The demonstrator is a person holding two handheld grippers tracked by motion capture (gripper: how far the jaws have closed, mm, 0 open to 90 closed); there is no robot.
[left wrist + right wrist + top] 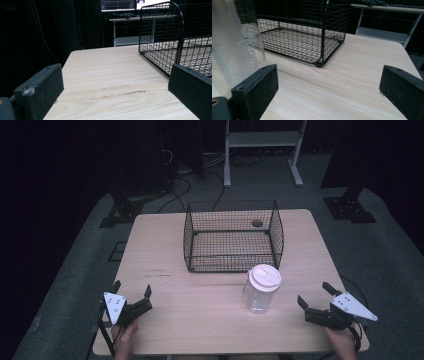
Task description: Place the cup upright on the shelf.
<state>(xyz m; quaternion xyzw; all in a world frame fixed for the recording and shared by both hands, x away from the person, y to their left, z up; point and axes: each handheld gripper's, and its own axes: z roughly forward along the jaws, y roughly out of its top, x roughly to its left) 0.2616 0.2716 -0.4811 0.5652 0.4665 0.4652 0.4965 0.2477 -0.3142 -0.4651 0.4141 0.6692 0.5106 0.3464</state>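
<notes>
Both tongs are spread wide and grasp nothing: the left tongs [132,296] sit low over the near left corner of the counter [165,250], the right tongs [314,296] over the near right edge, and neither touches the jar. One clear plastic jar [260,289] with a white lid stands upright on the counter, long axis vertical and lid up, between the two tongs and nearer the right one. It sits just in front of the one black wire basket [233,236], close to that basket's near right corner.

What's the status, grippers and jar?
Left gripper open, empty. Right gripper open, empty, beside jar. Jar upright, lidded, in front of basket. Nothing in the way.
</notes>
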